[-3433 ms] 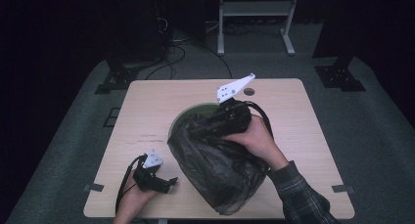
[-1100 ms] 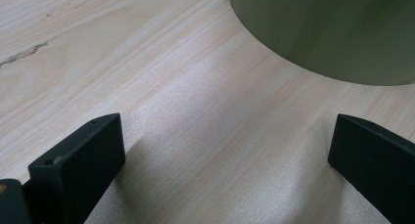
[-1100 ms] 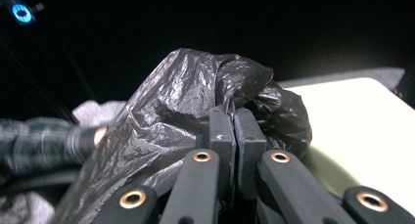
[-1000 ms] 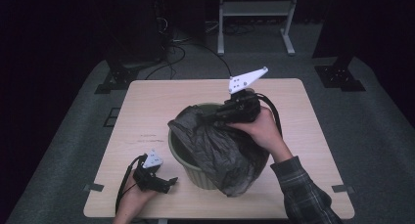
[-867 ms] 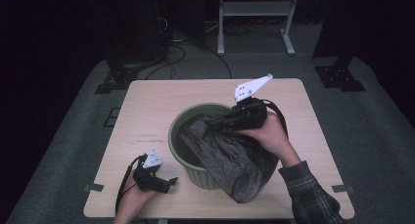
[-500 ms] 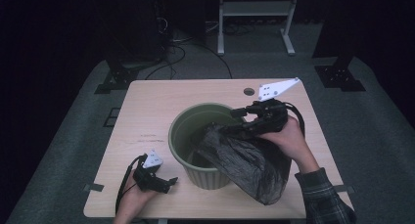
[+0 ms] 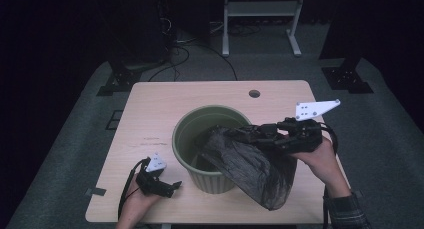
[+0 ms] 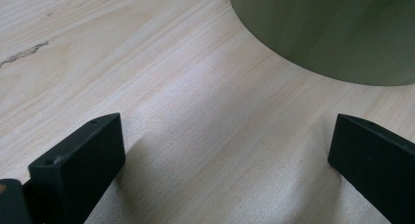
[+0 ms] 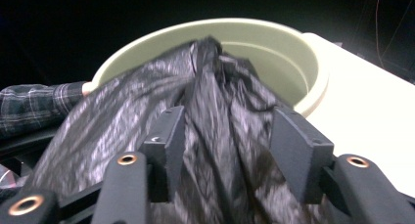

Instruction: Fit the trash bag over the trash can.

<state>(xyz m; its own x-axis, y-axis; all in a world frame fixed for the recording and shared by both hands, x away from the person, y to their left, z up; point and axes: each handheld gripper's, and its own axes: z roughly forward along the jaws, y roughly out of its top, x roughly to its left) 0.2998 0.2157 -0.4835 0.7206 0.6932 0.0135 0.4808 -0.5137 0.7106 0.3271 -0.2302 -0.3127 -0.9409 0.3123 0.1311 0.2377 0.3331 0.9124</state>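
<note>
A green round bin [image 7: 180, 134] stands mid-table. A black plastic bag [image 7: 255, 169] hangs over its right rim and down the outside, one end still inside. My right gripper [image 7: 245, 134] lies level over that rim, pointing left. In the right gripper view the bunched bag [image 9: 122, 116] runs between the jaws of the right gripper [image 9: 227, 136], with the bin [image 9: 274, 33] beyond. These jaws have just been opening wide, then eased in slightly, and stand open around the bag. My left gripper [image 7: 172, 186] rests open on the table at the front left, its gap [image 8: 225, 150] bare, the bin wall [image 8: 333, 33] ahead.
The wooden table [image 7: 165, 104] has a small round hole [image 7: 254, 94] near its far edge. A plaid sleeve [image 9: 34, 106] appears at the left of the right gripper view. Dark floor, cables and a white stand [image 7: 260, 9] lie beyond the table.
The right hand swung right and down, dragging the bag off the bin's mouth until it hangs over the right rim. Its jaws went from shut on the bag to apart. The left gripper stayed put.
</note>
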